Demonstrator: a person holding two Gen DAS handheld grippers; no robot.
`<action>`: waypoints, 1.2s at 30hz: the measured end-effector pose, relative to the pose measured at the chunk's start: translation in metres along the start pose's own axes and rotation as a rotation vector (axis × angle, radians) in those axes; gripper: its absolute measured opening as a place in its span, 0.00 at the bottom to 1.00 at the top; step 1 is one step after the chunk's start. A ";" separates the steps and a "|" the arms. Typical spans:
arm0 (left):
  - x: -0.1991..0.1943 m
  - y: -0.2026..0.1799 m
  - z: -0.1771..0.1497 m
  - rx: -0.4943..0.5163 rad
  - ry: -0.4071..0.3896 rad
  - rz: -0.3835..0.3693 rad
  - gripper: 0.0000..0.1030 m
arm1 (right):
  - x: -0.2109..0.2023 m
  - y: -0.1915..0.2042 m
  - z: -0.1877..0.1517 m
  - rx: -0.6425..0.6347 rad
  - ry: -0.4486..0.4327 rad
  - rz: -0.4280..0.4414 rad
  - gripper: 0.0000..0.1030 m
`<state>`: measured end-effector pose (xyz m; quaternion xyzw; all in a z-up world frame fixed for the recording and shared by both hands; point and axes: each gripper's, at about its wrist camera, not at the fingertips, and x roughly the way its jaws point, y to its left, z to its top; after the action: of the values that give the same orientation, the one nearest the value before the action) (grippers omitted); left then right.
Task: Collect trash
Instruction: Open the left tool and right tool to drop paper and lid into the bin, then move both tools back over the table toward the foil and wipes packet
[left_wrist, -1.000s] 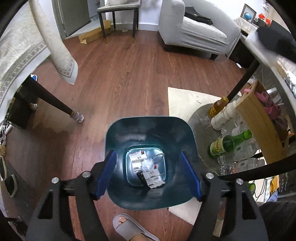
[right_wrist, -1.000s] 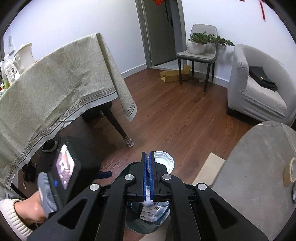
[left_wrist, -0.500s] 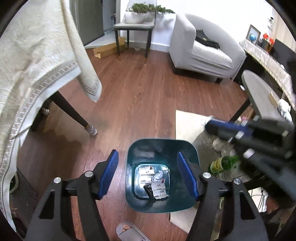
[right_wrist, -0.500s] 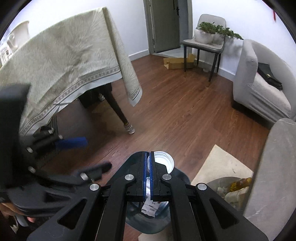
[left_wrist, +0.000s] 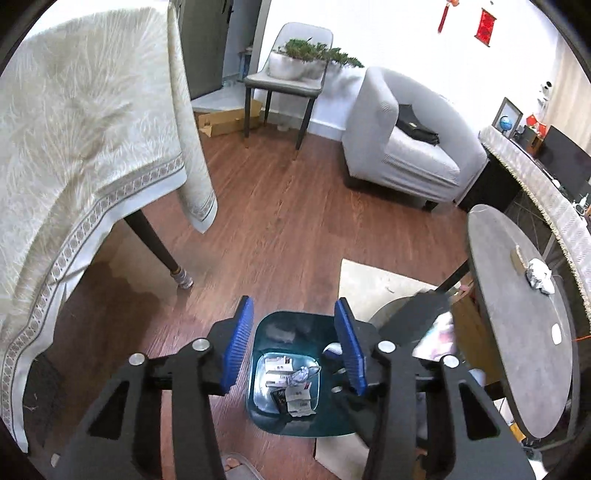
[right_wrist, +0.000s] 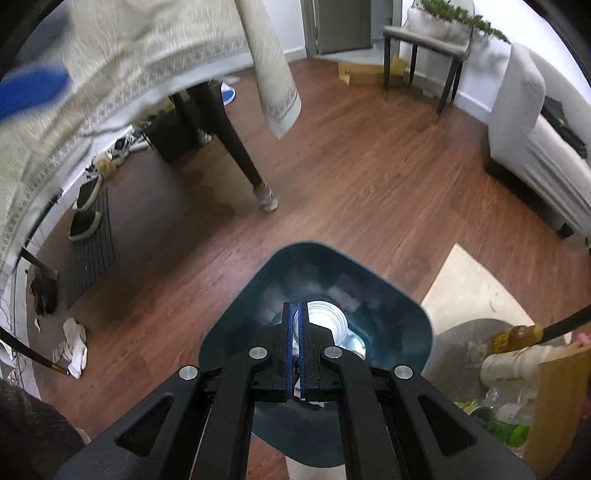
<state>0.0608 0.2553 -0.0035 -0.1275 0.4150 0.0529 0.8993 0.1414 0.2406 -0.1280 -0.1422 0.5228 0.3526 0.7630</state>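
A teal trash bin (left_wrist: 286, 326) stands on the wood floor, with paper scraps and a foil wad (left_wrist: 295, 384) at its bottom. High over it my left gripper (left_wrist: 295, 332) has its jaws closing with nothing between the blue pads. My right gripper (right_wrist: 295, 312) is shut on the rim of a clear plastic cup (right_wrist: 328, 321), held just over the bin (right_wrist: 391, 314) mouth. From the left wrist view the right gripper (left_wrist: 424, 314) is a dark blur beside the bin. A crumpled foil ball (left_wrist: 539, 277) lies on the round grey table (left_wrist: 517, 350).
A cloth-covered table (left_wrist: 74, 129) and its leg (left_wrist: 162, 251) stand to the left. Behind are a grey armchair (left_wrist: 402, 147) and a chair (left_wrist: 284, 81) with a plant. Bottles (right_wrist: 517, 336) sit under the round table on a beige rug (right_wrist: 461, 288). Shoes (right_wrist: 86, 206) and socks lie on the left.
My left gripper has risen away from the bin and its jaws have narrowed. My right gripper has come down with the cup, close over the bin mouth.
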 end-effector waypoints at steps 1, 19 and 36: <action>-0.002 -0.001 0.001 0.005 -0.005 -0.001 0.43 | 0.006 0.001 -0.003 0.001 0.015 0.005 0.03; -0.030 -0.016 0.010 0.051 -0.042 -0.040 0.43 | 0.046 -0.007 -0.030 0.032 0.163 0.000 0.29; -0.069 -0.030 0.026 0.056 -0.158 -0.055 0.48 | -0.054 0.003 0.007 0.008 -0.097 0.050 0.40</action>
<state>0.0409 0.2347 0.0709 -0.1090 0.3404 0.0264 0.9336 0.1335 0.2255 -0.0758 -0.1087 0.4899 0.3762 0.7789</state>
